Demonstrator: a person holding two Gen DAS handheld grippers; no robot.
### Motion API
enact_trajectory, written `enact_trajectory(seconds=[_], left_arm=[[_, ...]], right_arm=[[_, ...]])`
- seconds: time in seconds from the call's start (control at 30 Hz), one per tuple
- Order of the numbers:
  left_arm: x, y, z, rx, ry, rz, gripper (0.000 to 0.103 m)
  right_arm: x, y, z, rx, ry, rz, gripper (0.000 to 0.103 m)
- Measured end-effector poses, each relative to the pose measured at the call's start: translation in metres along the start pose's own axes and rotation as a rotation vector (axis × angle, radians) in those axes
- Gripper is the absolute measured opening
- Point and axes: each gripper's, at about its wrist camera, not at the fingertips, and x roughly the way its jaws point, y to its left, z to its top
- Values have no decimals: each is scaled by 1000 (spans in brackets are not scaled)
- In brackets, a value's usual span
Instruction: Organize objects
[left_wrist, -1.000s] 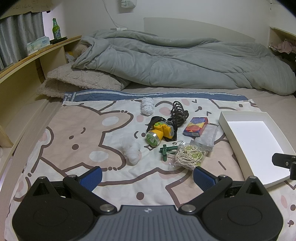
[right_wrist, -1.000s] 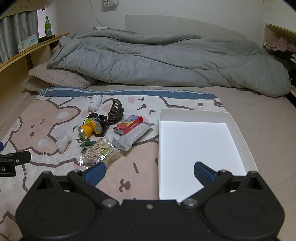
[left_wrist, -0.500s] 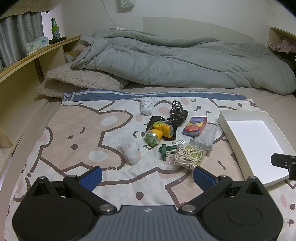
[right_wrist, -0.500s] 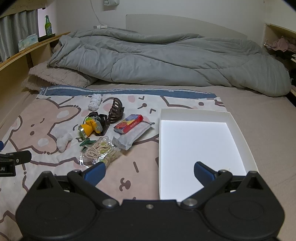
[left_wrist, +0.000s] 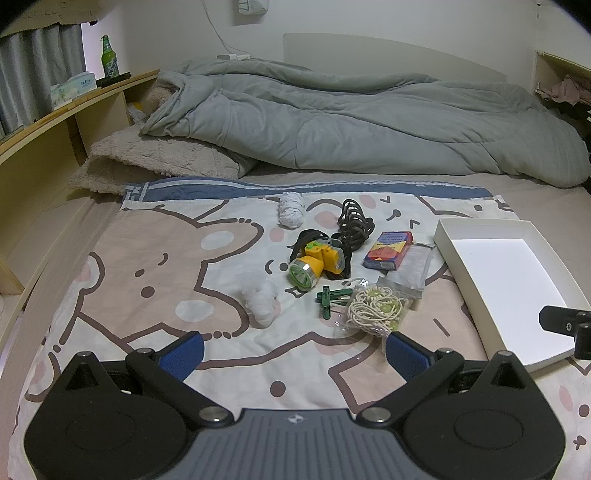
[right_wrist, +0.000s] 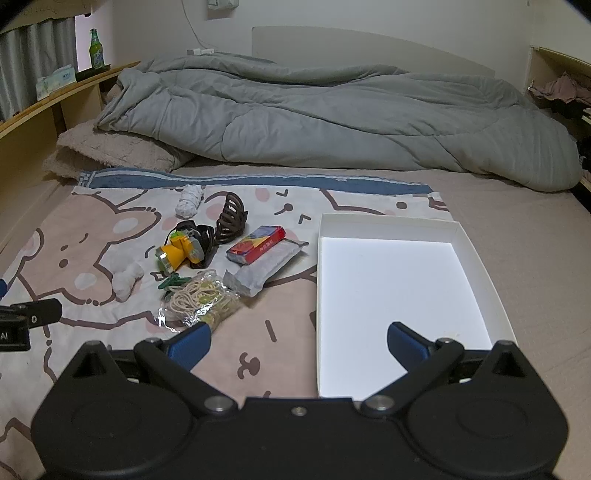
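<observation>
1. While both the left gripper (left_wrist: 293, 349) and right gripper (right_wrist: 297, 341) hover spread wide and empty, start with the bagged cord (right_wrist: 201, 301), nearest.
2. Carry it to the bare white tray (right_wrist: 476, 243) just right of the pile.

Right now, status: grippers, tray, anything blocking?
Left gripper open, empty. Right gripper open, empty, at white tray. Tray holds nothing; headlamp, card box, bagged cord beside it. Path unobstructed.

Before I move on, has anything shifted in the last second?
Nothing was taken hold of or let go. Both tongs, left and right, stay open and empty. The white tray remains empty, and the headlamp and its neighbours lie as before.
</observation>
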Motion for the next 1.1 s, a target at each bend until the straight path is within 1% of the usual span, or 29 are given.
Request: enact_trajectory(seconds=[0.43, 0.63, 0.93, 1.1], left_arm=[[1, -4, -3, -4, 0, -13, 103], [3, -5, 3, -22, -12, -14, 103], [5, -9, 15, -29, -69, -17, 103], [11, -4, 20, -56, -89, -12, 103]], right_arm=[[0, -1, 2, 0, 3, 1, 103], [2, -1, 6, 4, 2, 4, 103], [10, 6, 21, 31, 2, 9, 103], [18, 12, 29, 48, 5, 23, 103]])
